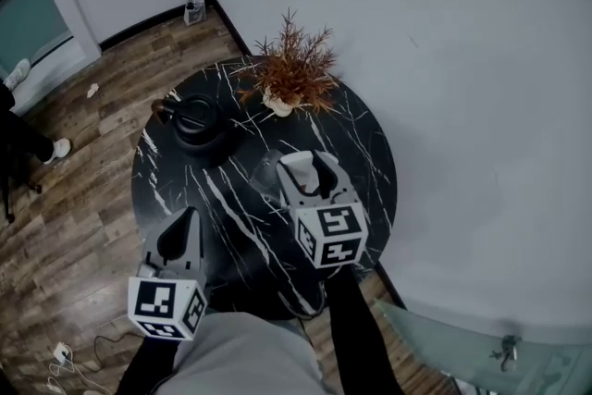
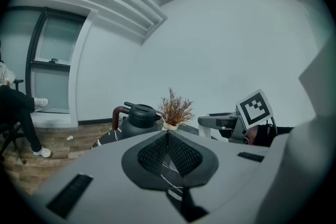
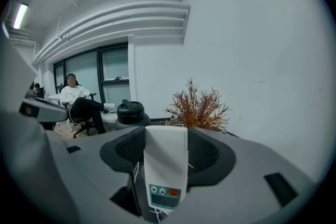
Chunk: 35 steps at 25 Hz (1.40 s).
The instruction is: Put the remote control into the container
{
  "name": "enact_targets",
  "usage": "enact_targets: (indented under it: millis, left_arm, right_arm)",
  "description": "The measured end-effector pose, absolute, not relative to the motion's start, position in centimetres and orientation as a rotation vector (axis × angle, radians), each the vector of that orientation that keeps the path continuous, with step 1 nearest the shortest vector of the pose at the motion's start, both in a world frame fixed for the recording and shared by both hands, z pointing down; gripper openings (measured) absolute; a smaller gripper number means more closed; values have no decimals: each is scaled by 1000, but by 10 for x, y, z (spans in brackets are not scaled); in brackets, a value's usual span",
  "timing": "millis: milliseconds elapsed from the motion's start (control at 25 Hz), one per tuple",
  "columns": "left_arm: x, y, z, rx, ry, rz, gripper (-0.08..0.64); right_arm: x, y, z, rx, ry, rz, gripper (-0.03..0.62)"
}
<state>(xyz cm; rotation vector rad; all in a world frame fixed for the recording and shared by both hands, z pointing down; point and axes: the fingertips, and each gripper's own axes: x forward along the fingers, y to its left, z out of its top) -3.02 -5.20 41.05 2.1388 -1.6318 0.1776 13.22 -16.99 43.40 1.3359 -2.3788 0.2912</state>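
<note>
A white remote control [image 3: 166,165] with small buttons near its lower end stands upright between the pads of my right gripper [image 3: 166,134], which is shut on it. In the head view that gripper [image 1: 312,166] holds the remote control [image 1: 299,166] above the right half of the round black marble table [image 1: 370,153]. A faint clear container [image 1: 264,171] stands on the table just left of the remote. My left gripper [image 1: 190,217] hovers at the table's near left edge. Its jaws [image 2: 168,135] meet at the tip with nothing between them.
A black kettle [image 1: 196,120] with a brown handle sits at the table's far left. A dried reddish plant [image 1: 294,69] in a small white pot stands at the far edge. A grey wall runs close on the right. A person sits on a chair [image 3: 79,105] across the room.
</note>
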Motion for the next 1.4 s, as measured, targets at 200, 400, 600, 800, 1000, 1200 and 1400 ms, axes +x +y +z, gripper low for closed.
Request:
enact_targets:
  millis: [200,400,600,800,1000,1200,1400]
  left_arm:
    - [-30,-55,414,2134,-1629,191,8]
    - [-31,-58,418,2128,-1621,198,8]
    - [-33,-62,420,2120,-1630,214,8]
    - [-34,-66,422,2110,-1632,222,8]
    - [-35,-68,425,2102,-1633,222,8]
    - [-36,-69,430,2088,-1630,233,8]
    - [-37,-71,433,2081,-1630,239,8]
  right_arm:
    - [135,-180,436,1364,-2400,283,259]
    - [136,-186,443,1382,-2405,322,259]
    - [135,-193,447,1379,-2409,327,259]
    - [132,-197,449,1365,-2427,326,259]
    - [129,-200,453,1335,-2452,334,259]
    - [123,-199,456,1280,-2489,328,259]
    - [120,-196,458,1211,-2561,358,259]
